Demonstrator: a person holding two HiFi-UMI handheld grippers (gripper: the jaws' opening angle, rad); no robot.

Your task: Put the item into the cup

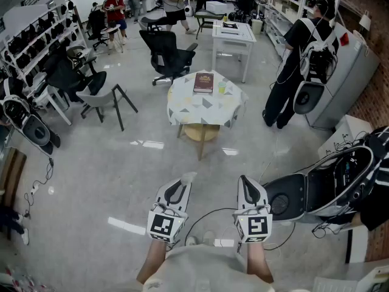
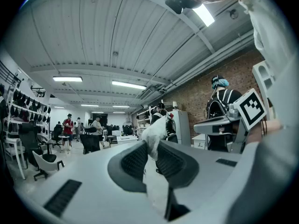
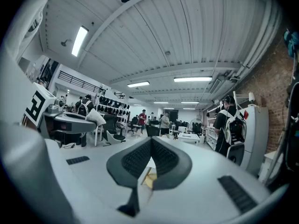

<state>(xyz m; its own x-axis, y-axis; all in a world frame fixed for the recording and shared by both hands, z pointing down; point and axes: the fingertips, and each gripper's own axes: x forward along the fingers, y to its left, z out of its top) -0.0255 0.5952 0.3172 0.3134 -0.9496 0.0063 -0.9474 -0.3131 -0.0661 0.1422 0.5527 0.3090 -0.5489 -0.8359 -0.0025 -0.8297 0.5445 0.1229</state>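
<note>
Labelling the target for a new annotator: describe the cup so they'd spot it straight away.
Mid-floor stands a small round table draped in a white cloth with grey and yellow triangles. On its far part sit a flat dark red book and, just right of it, a small pale yellow-green cup. The cup is the only upright, pale thing there.

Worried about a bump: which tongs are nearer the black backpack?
Right. The right tongs hang just left of the backpack; the left tongs, gripping the white wad, are farther left.

Head view looks down; gripper views look level.
</note>
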